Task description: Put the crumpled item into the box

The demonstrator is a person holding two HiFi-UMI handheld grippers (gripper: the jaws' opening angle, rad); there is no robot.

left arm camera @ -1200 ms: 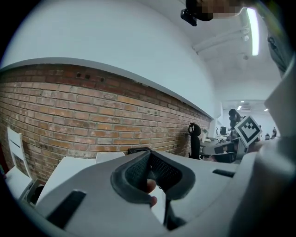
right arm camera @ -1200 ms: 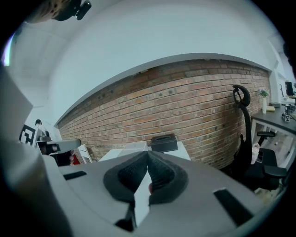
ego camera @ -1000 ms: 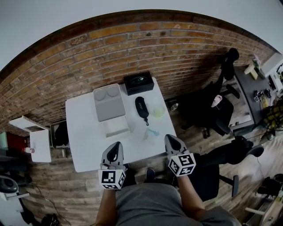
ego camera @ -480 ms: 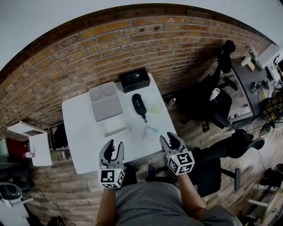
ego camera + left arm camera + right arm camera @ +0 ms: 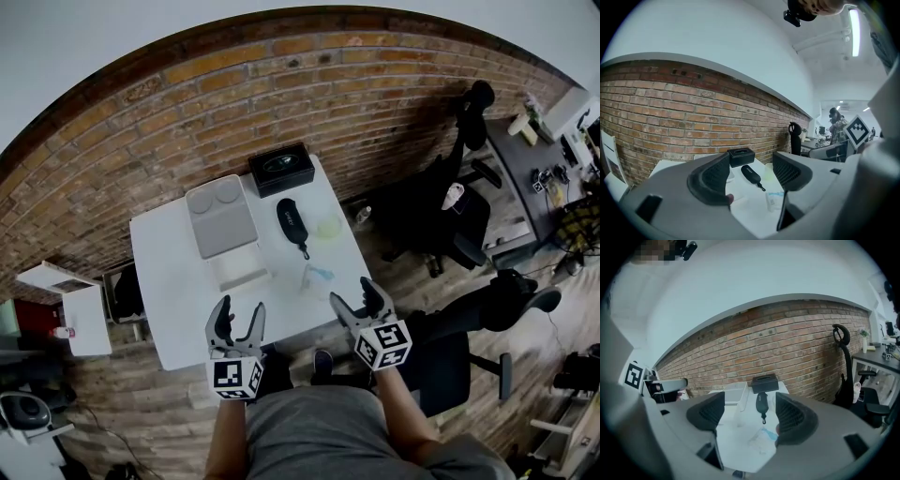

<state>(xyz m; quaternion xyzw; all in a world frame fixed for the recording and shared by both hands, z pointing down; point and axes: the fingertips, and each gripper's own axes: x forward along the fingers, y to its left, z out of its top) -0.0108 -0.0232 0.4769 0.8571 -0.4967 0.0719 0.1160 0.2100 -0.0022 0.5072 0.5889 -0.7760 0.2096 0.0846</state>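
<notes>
Jaws on both tools are swinging apart with nothing between them. Your left gripper [image 5: 235, 314] and right gripper [image 5: 354, 298] hang over the near edge of the white table [image 5: 178, 300], low in the frame, clear of everything on it.

The crumpled item [image 5: 317, 275], a clear wrapper with a blue patch, lies just above your right gripper, toward the table's right side. The clear box [image 5: 238, 270], which I take to be the target, sits left of it at mid-table, below a grey lid [image 5: 223, 216].

Trouble will likely come from the wrapper itself. It looks thin and springy, so a shallow pinch could let it slide out of the pads or skate off the table's right edge. The box also looks light — brush its wall on the way in and you may shove it. Keep clear of the black pouch [image 5: 292, 223] and its dangling cord, just above the wrapper.
</notes>
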